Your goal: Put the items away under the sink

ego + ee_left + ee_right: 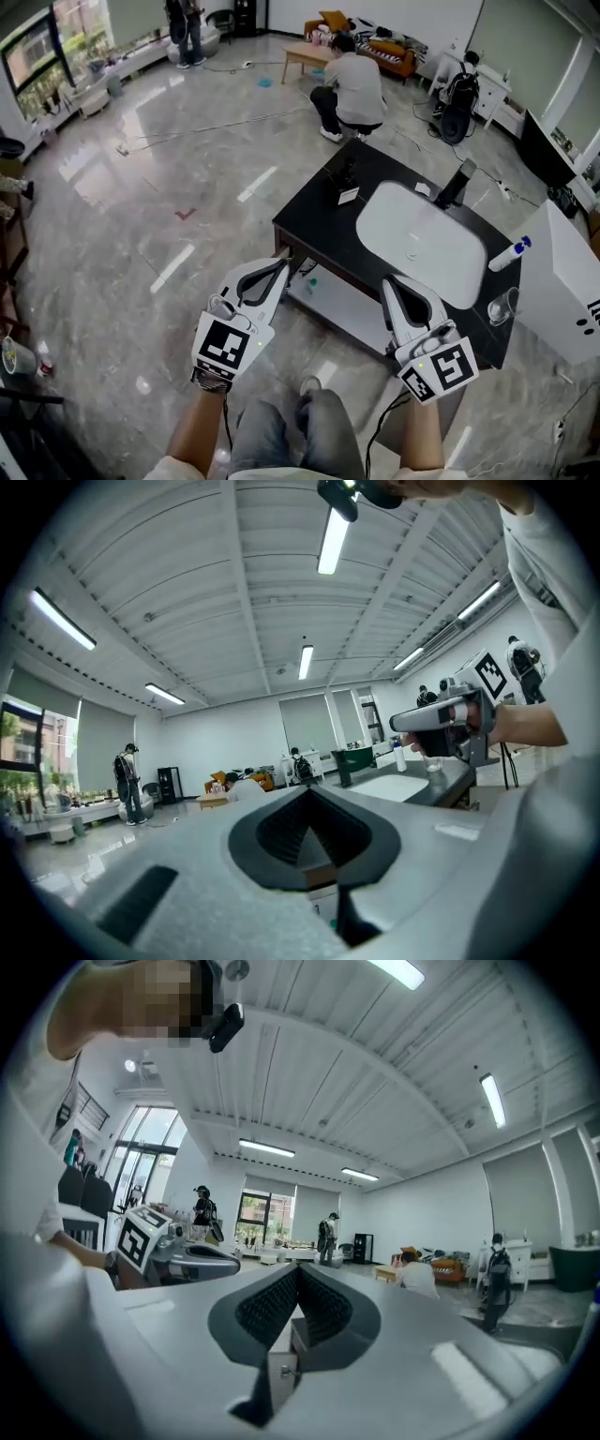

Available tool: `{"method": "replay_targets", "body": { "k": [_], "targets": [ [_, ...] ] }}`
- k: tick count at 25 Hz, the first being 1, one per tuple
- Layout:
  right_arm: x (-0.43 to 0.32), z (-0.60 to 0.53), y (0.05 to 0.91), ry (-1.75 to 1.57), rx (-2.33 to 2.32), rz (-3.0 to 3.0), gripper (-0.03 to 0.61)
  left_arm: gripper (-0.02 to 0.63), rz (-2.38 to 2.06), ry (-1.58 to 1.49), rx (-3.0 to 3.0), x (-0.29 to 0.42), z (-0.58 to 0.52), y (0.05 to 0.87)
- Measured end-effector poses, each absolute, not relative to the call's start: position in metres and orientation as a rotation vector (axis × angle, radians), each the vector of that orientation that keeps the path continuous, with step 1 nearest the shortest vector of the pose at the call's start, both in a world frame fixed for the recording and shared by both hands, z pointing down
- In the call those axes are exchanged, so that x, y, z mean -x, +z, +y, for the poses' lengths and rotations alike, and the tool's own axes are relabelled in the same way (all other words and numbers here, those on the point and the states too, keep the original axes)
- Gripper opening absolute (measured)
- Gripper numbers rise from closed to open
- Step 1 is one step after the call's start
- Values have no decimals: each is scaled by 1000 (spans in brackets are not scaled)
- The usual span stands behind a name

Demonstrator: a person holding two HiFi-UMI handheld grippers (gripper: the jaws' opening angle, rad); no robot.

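A black counter holds a white sink basin with a black faucet. On it are a white bottle with a blue cap, a clear glass, and a small black item with a white card. Beneath it, a pale lower shelf carries a small teal thing. My left gripper is shut and empty, its tip just short of the counter's near left corner. My right gripper is shut and empty too, over the counter's front edge. Both jaw pairs meet with nothing between them.
A white box-like unit stands right of the counter. One person crouches on the floor beyond the counter, and another stands far back. Cables run across the grey tiled floor. My knees are just below the grippers.
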State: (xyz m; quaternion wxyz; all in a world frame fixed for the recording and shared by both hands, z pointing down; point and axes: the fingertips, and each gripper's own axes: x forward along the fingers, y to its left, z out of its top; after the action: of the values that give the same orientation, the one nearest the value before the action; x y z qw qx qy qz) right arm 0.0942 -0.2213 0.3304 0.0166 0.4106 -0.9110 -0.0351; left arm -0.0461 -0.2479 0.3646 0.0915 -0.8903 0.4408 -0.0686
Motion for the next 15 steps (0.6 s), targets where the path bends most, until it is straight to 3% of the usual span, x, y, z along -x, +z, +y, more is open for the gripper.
{"method": "replay_targets", "body": {
  "k": [6, 15],
  "targets": [
    [-99, -205, 216, 6, -1261, -2827, 6, 5, 1362, -211, 2655, 54, -227, 248],
    [-82, -130, 133, 40, -1196, -2814, 6, 6, 1341, -166, 2642, 64, -160, 144]
  ]
}}
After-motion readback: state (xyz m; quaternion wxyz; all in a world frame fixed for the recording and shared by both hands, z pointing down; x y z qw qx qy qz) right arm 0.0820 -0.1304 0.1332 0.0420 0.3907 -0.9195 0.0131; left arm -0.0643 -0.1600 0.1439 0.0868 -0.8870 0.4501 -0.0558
